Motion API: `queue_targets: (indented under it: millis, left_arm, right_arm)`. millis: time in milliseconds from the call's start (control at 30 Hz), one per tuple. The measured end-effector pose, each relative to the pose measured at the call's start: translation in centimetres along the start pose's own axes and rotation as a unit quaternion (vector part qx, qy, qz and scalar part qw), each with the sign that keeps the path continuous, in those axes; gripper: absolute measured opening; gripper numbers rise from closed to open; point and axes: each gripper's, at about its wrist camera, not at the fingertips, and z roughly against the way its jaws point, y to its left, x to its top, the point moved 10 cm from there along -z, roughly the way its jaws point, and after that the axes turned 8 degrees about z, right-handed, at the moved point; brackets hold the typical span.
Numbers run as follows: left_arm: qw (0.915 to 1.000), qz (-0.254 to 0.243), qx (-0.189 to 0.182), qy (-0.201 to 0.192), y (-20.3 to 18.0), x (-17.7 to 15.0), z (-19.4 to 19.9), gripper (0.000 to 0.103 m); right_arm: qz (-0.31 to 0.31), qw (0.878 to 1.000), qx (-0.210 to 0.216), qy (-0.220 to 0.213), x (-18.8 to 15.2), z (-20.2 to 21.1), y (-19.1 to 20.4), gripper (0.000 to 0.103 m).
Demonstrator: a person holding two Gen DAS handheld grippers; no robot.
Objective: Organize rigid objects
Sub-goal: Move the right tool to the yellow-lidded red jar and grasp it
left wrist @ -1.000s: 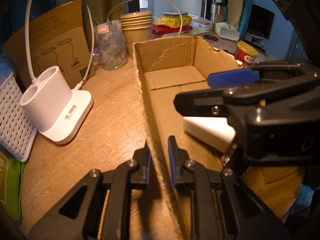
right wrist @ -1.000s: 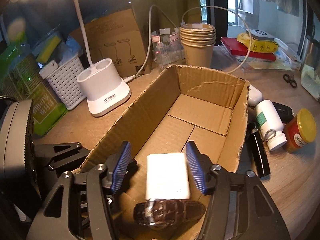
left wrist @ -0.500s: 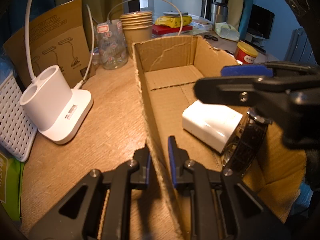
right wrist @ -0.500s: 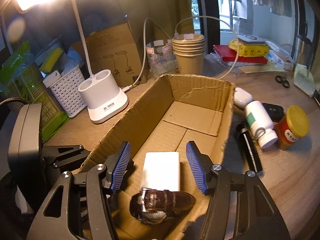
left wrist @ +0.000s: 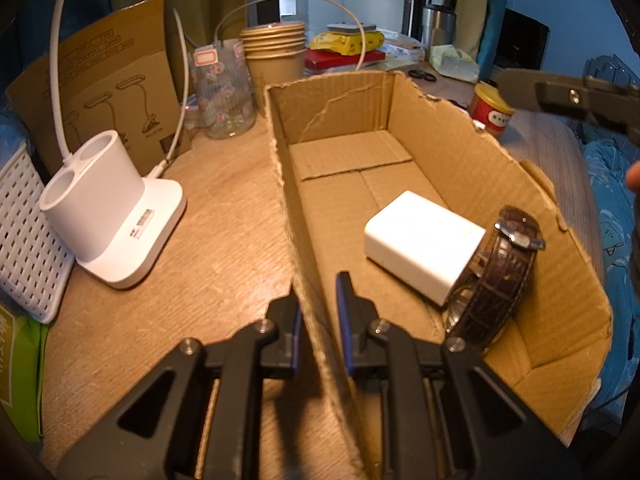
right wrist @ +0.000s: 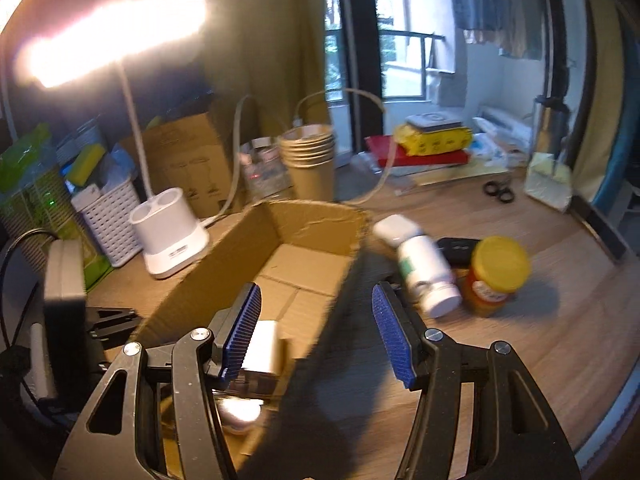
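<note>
white charger (left wrist: 424, 246) now uncovered in box (left wrist: 472, 168) | right claw (right wrist: 316, 332) lifted away, empty

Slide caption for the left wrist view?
Left gripper clamps the cardboard box wall; white charger and brown watch lie inside.

A white charger block (left wrist: 422, 246) lies flat in the open cardboard box (left wrist: 332, 108), a brown leather watch (left wrist: 494, 276) touching its near end.

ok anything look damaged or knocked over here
The cardboard box has ragged, torn rims and a creased far wall. Beside it, the white bottle lies on its side next to the upright yellow-lidded jar. Inside the box, the brown watch leans against the white charger.
</note>
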Motion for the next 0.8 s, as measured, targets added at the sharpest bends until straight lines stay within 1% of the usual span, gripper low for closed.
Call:
queue_targets:
  millis: [233,367,533,567,600,633,700,800]
  left_arm:
    - [1.0000,0.000,0.000,0.000,0.0,0.0,0.0,0.016]
    - [1.0000,0.000,0.000,0.000,0.0,0.0,0.0,0.016]
    - [1.0000,0.000,0.000,0.000,0.0,0.0,0.0,0.016]
    - [1.0000,0.000,0.000,0.000,0.0,0.0,0.0,0.016]
    - [1.0000,0.000,0.000,0.000,0.0,0.0,0.0,0.016]
    - [1.0000,0.000,0.000,0.000,0.0,0.0,0.0,0.016]
    - [1.0000,0.000,0.000,0.000,0.0,0.0,0.0,0.016]
    - [1.0000,0.000,0.000,0.000,0.0,0.0,0.0,0.016]
  right_arm:
    - [-0.044,0.998,-0.050,-0.002,-0.9,-0.1,-6.1,0.061]
    - [-0.060,0.994,-0.090,0.003,-1.7,-0.5,-9.5,0.061]
    - [-0.070,0.990,-0.120,0.010,-2.4,-1.3,-11.8,0.061]
    - [-0.067,0.989,-0.129,0.011,-2.4,-1.5,-12.1,0.063]
    - [-0.062,0.988,-0.138,0.011,-2.5,-1.6,-12.3,0.067]
    - [-0.058,0.987,-0.149,0.013,-2.5,-1.8,-12.6,0.074]
    - [-0.058,0.984,-0.165,0.015,-2.6,-2.3,-13.3,0.075]
    - [-0.067,0.982,-0.176,0.019,-2.7,-3.1,-14.3,0.075]
